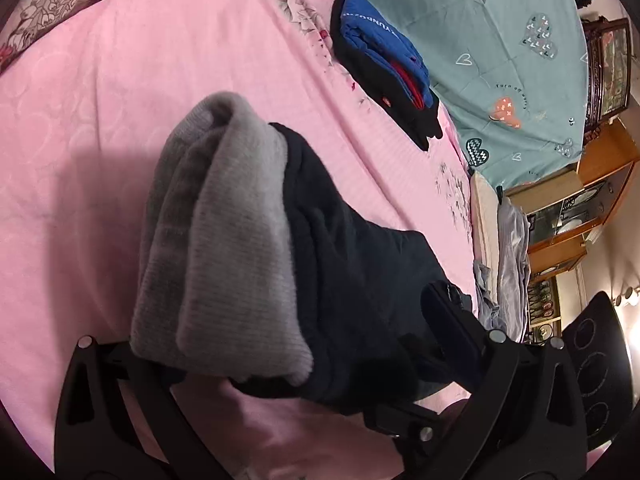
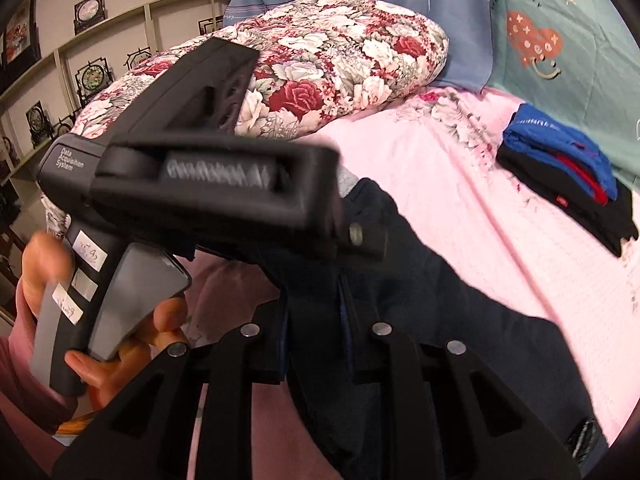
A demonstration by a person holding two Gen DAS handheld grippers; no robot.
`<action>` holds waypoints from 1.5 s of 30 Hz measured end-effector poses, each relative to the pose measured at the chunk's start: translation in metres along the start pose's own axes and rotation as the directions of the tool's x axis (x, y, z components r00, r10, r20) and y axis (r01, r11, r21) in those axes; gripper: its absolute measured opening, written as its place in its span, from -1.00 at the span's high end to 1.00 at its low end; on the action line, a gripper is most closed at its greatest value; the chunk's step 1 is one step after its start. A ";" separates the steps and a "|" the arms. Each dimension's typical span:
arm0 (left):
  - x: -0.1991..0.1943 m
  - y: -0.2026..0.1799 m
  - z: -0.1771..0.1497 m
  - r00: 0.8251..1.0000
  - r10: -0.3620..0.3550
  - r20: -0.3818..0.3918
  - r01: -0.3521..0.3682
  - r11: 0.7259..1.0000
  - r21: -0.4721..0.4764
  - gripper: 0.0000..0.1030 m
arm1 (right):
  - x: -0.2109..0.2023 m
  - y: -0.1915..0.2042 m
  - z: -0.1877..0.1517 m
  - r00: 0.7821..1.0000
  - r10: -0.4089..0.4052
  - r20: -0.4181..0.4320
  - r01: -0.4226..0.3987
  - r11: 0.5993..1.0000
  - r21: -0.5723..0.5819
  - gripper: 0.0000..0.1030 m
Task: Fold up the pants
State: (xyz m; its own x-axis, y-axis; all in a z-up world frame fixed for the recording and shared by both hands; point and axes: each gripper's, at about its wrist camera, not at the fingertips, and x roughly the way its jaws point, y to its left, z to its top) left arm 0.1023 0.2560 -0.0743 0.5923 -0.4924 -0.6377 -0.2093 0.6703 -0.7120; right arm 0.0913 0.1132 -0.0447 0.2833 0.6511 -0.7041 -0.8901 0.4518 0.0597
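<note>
The pants (image 1: 360, 264) are dark navy with a grey lining (image 1: 224, 248) turned out at one end. They hang bunched above the pink bed sheet (image 1: 100, 120). My left gripper (image 1: 288, 364) holds the bundle; the fabric hides its fingertips, and its jaws stand wide around the cloth. In the right wrist view my right gripper (image 2: 314, 312) is shut on a fold of the navy pants (image 2: 420, 280). The left gripper's body (image 2: 192, 184) sits close in front, blurred, held by a hand (image 2: 120, 352).
A folded pile of blue, red and black clothes (image 1: 384, 68) lies on the bed, also seen in the right wrist view (image 2: 568, 172). A floral quilt (image 2: 320, 60) and teal sheet (image 1: 500, 60) lie beyond. Wooden shelves (image 1: 580, 208) stand past the bed edge.
</note>
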 end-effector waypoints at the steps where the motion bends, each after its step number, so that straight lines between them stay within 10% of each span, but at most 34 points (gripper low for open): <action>1: 0.000 0.001 0.000 1.000 -0.002 0.004 0.002 1.000 -0.008 -0.94 | 0.000 0.001 -0.001 1.000 0.001 -0.001 -0.001 1.000 -0.001 0.59; 10: -0.012 0.020 0.003 0.999 -0.010 0.046 0.016 0.992 -0.129 -0.54 | 0.000 0.005 -0.007 1.000 0.009 -0.005 -0.009 1.000 -0.021 0.58; 16: -0.010 0.040 0.001 0.999 0.004 0.042 0.003 0.984 -0.178 0.40 | 0.001 0.007 -0.010 1.000 0.009 -0.015 -0.009 1.000 -0.024 0.57; 27: -0.037 0.003 -0.005 0.986 -0.075 0.149 0.085 0.994 -0.064 0.48 | -0.072 -0.036 -0.031 0.992 -0.033 0.124 0.011 0.985 0.172 0.58; 34: -0.033 -0.033 -0.006 0.963 -0.220 0.153 0.226 0.974 -0.019 0.49 | -0.127 -0.131 -0.102 0.951 -0.307 -0.033 0.283 0.823 0.492 0.74; 38: -0.021 -0.058 -0.010 0.949 -0.289 0.127 0.292 0.956 -0.003 0.50 | -0.111 -0.141 -0.131 0.954 -0.267 -0.136 0.298 0.814 0.498 0.80; 45: 0.024 -0.132 -0.028 0.922 -0.386 0.029 0.384 0.922 0.056 0.51 | -0.105 -0.150 -0.140 0.986 -0.150 -0.071 0.164 0.819 0.550 0.81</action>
State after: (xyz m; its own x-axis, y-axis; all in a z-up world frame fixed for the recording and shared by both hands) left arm 0.1220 0.1401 -0.0038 0.6494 -0.6967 -0.3047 0.0784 0.4600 -0.8845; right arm 0.1451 -0.1084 -0.0789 0.3876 0.5313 -0.7533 -0.4863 0.8121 0.3225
